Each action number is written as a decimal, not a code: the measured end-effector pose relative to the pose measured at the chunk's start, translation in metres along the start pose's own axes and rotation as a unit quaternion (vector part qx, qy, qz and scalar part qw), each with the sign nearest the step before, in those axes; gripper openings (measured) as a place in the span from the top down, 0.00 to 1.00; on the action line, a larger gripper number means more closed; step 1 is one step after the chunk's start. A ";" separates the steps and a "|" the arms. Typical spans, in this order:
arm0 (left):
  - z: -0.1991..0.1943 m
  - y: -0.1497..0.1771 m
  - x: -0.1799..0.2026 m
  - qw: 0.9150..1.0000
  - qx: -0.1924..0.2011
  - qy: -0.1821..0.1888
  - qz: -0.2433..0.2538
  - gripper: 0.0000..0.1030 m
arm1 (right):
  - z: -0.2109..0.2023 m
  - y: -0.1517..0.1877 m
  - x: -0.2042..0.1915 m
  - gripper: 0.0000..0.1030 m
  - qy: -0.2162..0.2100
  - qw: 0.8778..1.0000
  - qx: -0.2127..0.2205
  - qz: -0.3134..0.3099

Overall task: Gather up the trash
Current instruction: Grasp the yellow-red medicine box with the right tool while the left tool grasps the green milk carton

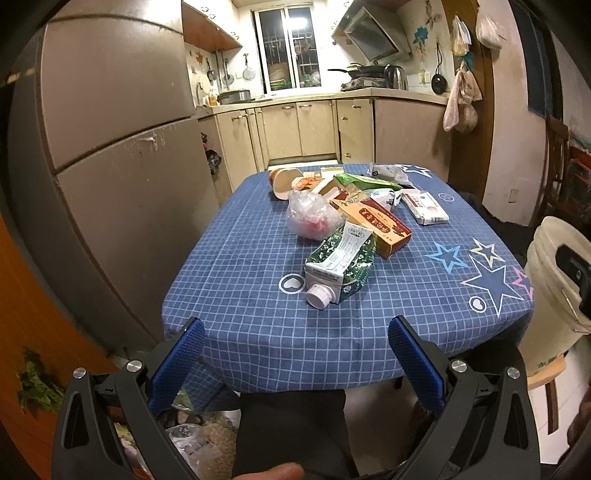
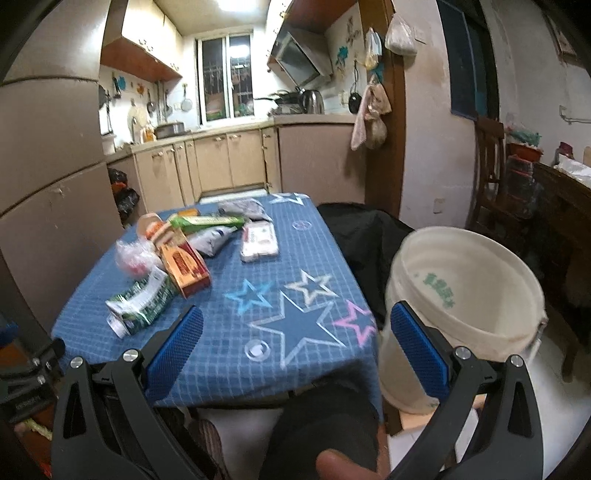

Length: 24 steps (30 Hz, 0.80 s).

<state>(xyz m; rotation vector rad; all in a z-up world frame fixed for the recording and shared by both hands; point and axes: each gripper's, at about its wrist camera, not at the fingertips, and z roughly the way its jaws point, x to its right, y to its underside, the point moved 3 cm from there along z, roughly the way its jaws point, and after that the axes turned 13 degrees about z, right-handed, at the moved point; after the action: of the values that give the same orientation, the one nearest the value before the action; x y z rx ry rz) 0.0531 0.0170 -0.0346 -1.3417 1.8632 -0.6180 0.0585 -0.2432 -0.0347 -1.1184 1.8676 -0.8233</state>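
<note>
1. Nothing collected: your left gripper [image 1: 295,332] and right gripper [image 2: 295,325] both gape wide, holding nothing.
2. All trash (green carton [image 1: 340,266] nearest) lies mid-table; the bucket [image 2: 480,332] off the right edge looks empty.

The landmark is the window [image 1: 286,48] at the far kitchen wall. Left of it stands a big brown fridge [image 1: 110,147]. Right of it hangs a range hood [image 1: 373,33], with a metal kettle [image 1: 396,76] below (on the counter). Beige cabinets [image 1: 295,129] run under the window.
</note>
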 end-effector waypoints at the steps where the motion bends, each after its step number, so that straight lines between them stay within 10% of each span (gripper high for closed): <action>1: 0.002 0.000 -0.005 1.000 0.000 -0.001 -0.008 0.03 | 0.004 -0.001 -0.003 0.05 -0.020 1.000 -0.003 -0.001; 16: 0.077 0.028 -0.066 0.995 -0.067 0.031 -0.064 0.04 | 0.098 0.021 -0.080 0.05 -0.120 0.977 -0.119 -0.128; 24: 0.107 0.026 -0.074 0.992 -0.081 0.055 -0.086 0.07 | 0.186 0.024 -0.100 0.11 -0.148 0.942 -0.183 -0.239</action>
<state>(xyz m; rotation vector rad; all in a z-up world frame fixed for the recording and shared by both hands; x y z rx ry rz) 0.1355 0.0998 -0.0975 -1.6155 1.9325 -0.6507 0.2405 -0.1668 -0.1133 -1.8682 1.5475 -0.5265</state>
